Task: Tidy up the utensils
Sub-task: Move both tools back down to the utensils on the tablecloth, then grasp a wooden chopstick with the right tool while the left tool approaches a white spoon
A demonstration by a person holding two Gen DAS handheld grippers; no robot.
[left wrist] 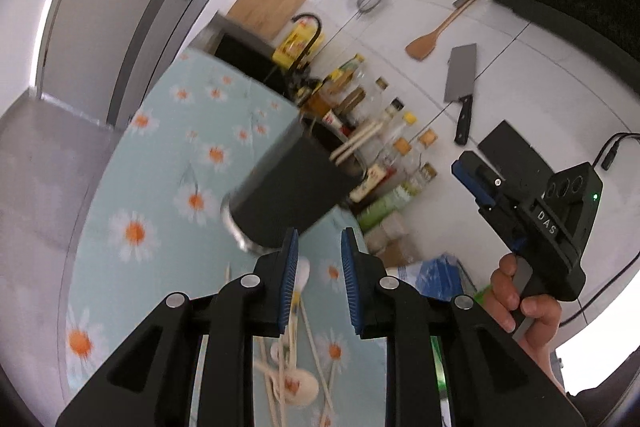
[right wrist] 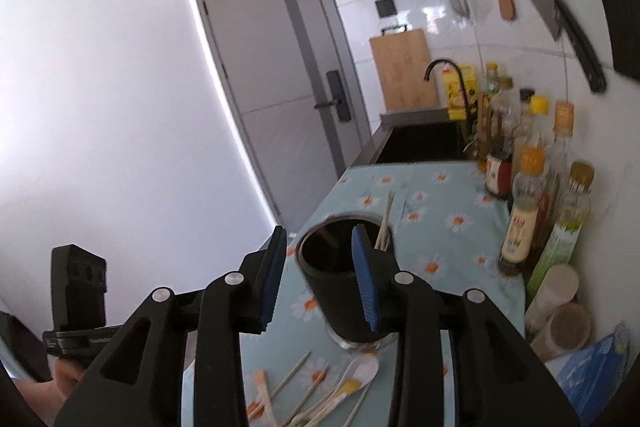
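Jaws on the left gripper [left wrist: 319,255] stand a little apart, gripping nothing. Right gripper [right wrist: 320,251] also parted, empty, over the black holder [right wrist: 344,291] on the daisy cloth [right wrist: 448,227]; chopsticks and spoons [right wrist: 328,391] lie loose just beside it.

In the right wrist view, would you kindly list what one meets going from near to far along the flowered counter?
Loose pale spoons and chopsticks → black cylindrical utensil holder with chopsticks inside → dark sink with black faucet → wooden cutting board leaning on the wall.
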